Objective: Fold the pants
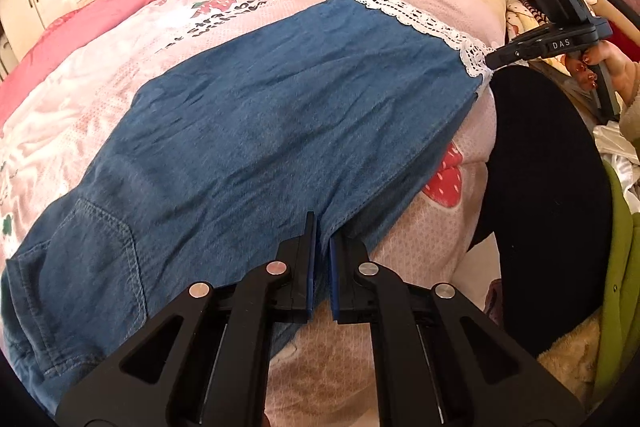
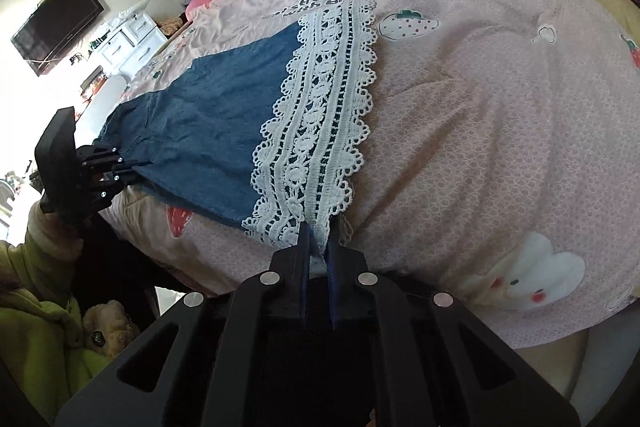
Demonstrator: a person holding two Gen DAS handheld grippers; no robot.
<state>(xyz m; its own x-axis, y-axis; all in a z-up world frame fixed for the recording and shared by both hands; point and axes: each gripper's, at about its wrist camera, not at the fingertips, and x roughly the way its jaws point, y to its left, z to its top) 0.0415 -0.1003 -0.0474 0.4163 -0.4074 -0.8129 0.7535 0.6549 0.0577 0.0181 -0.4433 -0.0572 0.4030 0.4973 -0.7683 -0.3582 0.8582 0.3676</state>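
Left wrist view: left tool [image 1: 323, 227] clamps pants [image 1: 260, 131] near the crotch, right tool [image 2: 318, 233] clamps the lace hem [image 2: 320, 115], pants flat on bed [image 2: 480, 147].

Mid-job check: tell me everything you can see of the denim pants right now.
The denim pants are blue, wrinkled, thin-looking denim with a stitched patch pocket and a wide white lace hem. They lie flat, legs stacked, along the pink strawberry-print bedcover. The left gripper is shut on the near edge mid-length; the right gripper is shut on the lace corner.
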